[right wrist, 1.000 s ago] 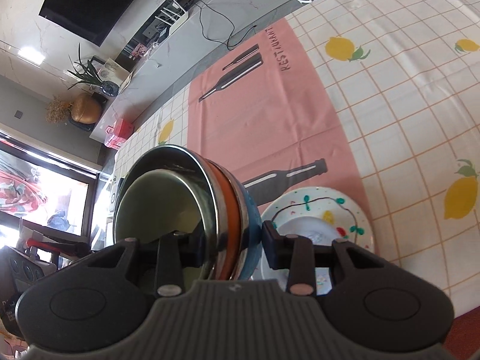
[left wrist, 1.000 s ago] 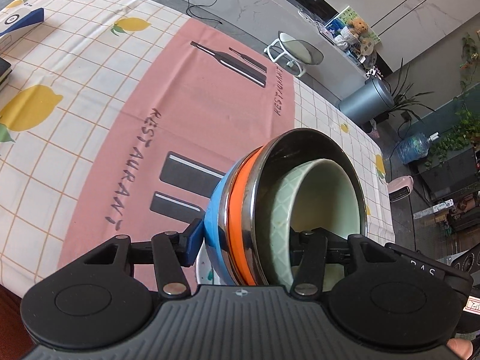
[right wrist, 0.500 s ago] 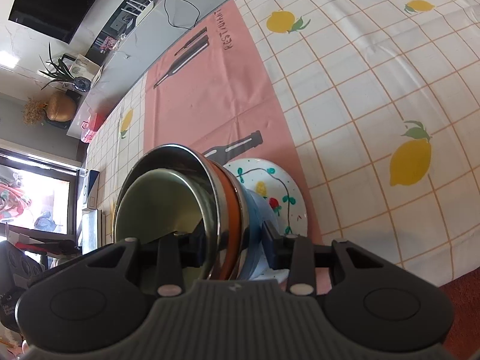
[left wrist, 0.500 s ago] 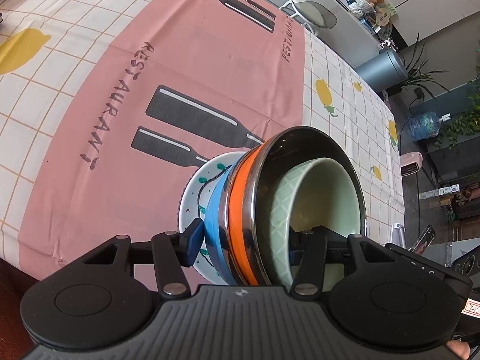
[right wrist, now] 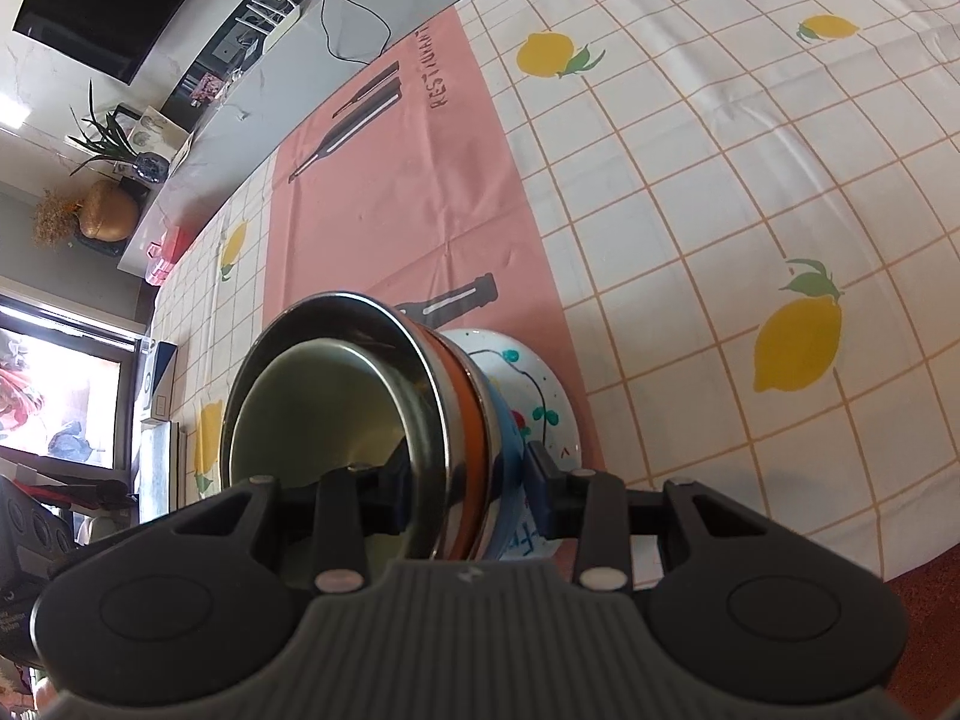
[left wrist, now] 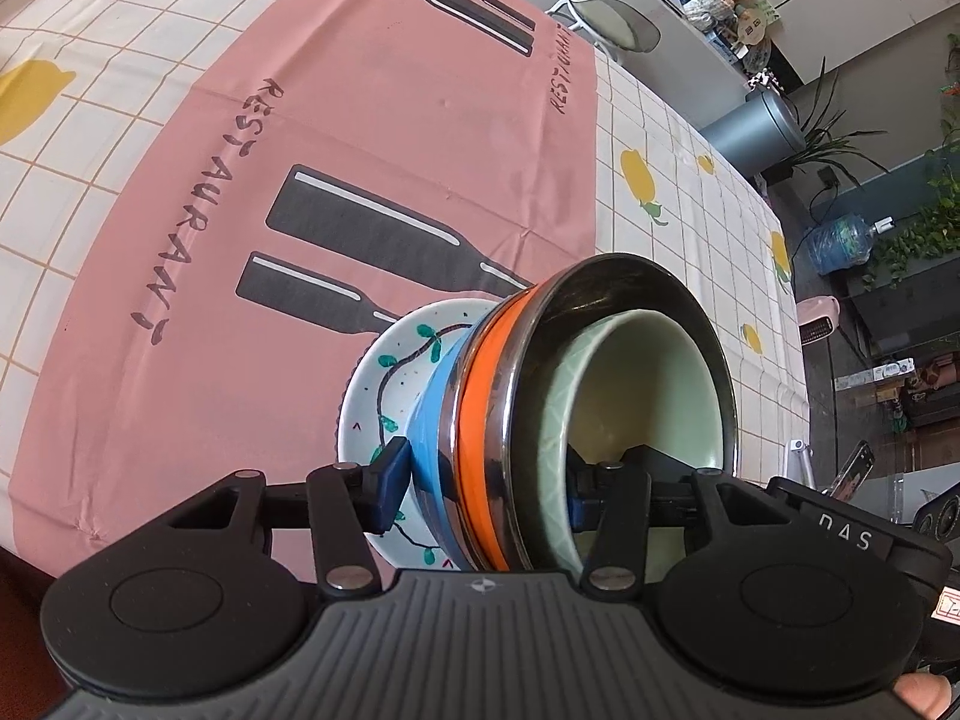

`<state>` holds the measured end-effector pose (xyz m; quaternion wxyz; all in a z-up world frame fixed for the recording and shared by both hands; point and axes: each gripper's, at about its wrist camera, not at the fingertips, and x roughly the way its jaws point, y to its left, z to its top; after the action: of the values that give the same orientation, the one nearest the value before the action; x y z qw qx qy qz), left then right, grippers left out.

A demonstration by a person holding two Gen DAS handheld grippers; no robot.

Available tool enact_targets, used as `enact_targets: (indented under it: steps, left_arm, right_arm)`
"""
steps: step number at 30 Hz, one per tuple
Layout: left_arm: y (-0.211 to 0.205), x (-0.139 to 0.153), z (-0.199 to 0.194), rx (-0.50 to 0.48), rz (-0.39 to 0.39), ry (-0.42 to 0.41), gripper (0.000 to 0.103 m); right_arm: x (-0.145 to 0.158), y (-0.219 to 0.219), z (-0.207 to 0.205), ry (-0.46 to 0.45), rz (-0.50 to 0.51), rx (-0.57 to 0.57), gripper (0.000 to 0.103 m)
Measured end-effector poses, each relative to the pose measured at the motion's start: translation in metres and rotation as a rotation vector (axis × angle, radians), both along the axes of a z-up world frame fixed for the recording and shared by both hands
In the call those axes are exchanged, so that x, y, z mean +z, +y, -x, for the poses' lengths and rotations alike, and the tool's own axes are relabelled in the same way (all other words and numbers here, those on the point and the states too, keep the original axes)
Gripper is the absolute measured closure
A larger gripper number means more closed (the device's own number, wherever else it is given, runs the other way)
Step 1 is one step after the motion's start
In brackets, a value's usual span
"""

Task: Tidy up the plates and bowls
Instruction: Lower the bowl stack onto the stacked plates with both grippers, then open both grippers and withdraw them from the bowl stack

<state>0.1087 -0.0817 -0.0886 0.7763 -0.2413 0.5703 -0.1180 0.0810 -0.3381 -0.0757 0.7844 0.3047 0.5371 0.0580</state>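
A nested bowl stack [left wrist: 648, 396] is held tilted on its side: blue outside, then orange, then steel, with a pale green bowl innermost. My left gripper [left wrist: 485, 483] clamps it, one pad on the blue wall and one inside the green bowl, jaws closing slightly. My right gripper [right wrist: 468, 483] grips the same bowl stack [right wrist: 318, 408] from the other side, one pad inside and one on the blue wall. Just beneath lies a white painted plate [left wrist: 384, 372], also visible in the right wrist view as the plate [right wrist: 534, 378]. I cannot tell whether the stack touches it.
The plate lies on a lemon-print tablecloth with a pink panel [left wrist: 360, 138], near the table's front edge [right wrist: 870, 570]. Boxes [right wrist: 159, 384] stand at the far left of the table. A stool [left wrist: 612, 24] and a grey bin [left wrist: 756, 132] stand beyond.
Both grippers have come down with the bowl stack toward the painted plate. The plate, barely seen under the stack before in the left view, now shows close beneath it.
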Motion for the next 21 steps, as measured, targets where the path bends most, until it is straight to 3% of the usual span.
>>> enact_targets:
  steps: [6,14,18,21]
  left_arm:
    - [0.001,-0.007,0.001,0.001,0.026,0.004,0.047]
    - [0.0,-0.002,0.004,-0.023,0.002,-0.038,0.047]
    - [0.004,0.006,0.006,-0.02,0.008,-0.083,0.038]
    - [0.006,0.013,0.006,-0.021,0.001,-0.121,0.035]
  right_arm:
    - [0.001,0.0,-0.001,-0.025,0.017,0.005,0.064]
    - [0.002,-0.001,-0.001,-0.033,0.0,0.001,0.057]
    - [0.009,0.001,-0.001,-0.059,0.02,0.008,0.047]
    - [0.013,0.003,0.0,-0.07,0.036,0.013,0.045]
